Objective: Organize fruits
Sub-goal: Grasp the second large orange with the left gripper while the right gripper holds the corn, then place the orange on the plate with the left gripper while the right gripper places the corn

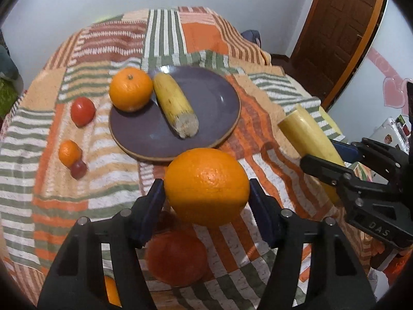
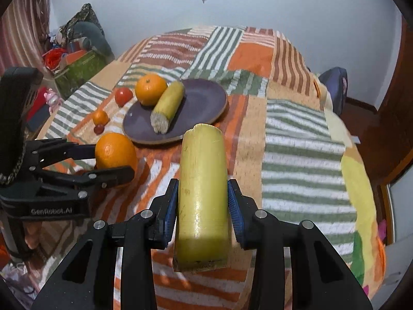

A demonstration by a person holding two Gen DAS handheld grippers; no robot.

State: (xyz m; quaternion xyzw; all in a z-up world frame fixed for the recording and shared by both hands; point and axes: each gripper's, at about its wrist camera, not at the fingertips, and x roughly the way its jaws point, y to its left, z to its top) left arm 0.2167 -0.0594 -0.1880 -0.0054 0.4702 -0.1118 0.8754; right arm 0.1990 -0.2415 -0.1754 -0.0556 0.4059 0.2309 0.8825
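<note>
Left claw (image 1: 206,188) straddled the orange (image 1: 206,186), grip unconfirmed, off the plate (image 1: 219,98). Right claw (image 2: 202,201) clamped a banana piece (image 2: 202,196). Risk: round orange slips and rolls off the counter (image 2: 296,139).

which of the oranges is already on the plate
The medium orange at the far left rim of the purple plate, beside the banana piece. The big one sits between the left gripper's fingers; the small one lies on the cloth.

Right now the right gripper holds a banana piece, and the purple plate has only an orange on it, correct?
Not quite. The purple plate holds an orange and also a banana piece, as the right wrist view shows. The right gripper does hold a banana piece.
</note>
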